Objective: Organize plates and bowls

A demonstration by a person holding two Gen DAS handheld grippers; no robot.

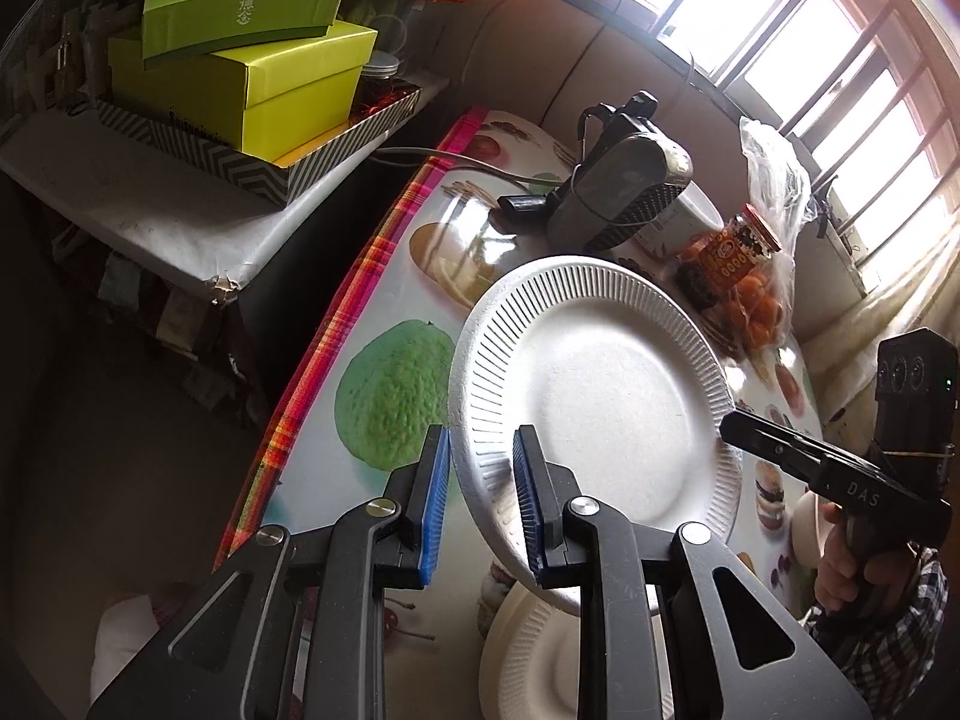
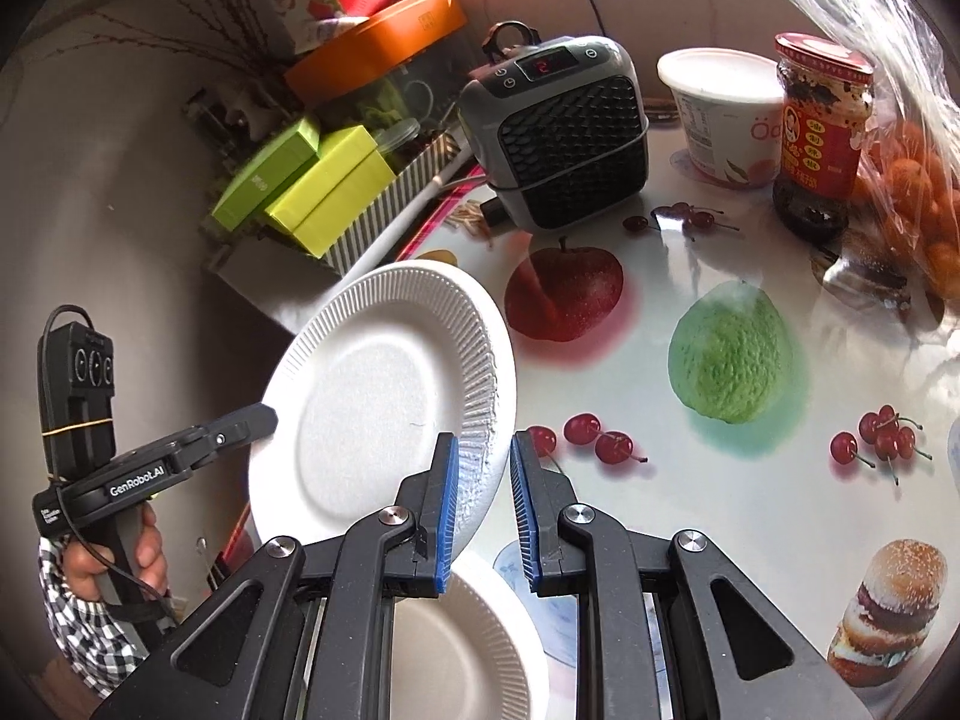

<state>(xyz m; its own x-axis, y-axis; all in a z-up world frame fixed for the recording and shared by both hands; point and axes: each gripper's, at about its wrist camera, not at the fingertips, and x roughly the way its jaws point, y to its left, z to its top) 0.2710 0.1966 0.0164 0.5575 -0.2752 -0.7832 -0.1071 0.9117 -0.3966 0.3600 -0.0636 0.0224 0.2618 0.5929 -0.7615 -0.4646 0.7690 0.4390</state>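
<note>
while seen from the left wrist as a tilted white plate off the table over a second plate, caught at opposite rims by left gripper and right gripper; only from the right wrist visible: heater display, yogurt tub, printed apple. right gripper shown pinched almost fully closed on the plate edge, left gripper nearly closed on the far rim. bare tablecloth to the right by the printed guava; table edge just left of the plate.
</note>
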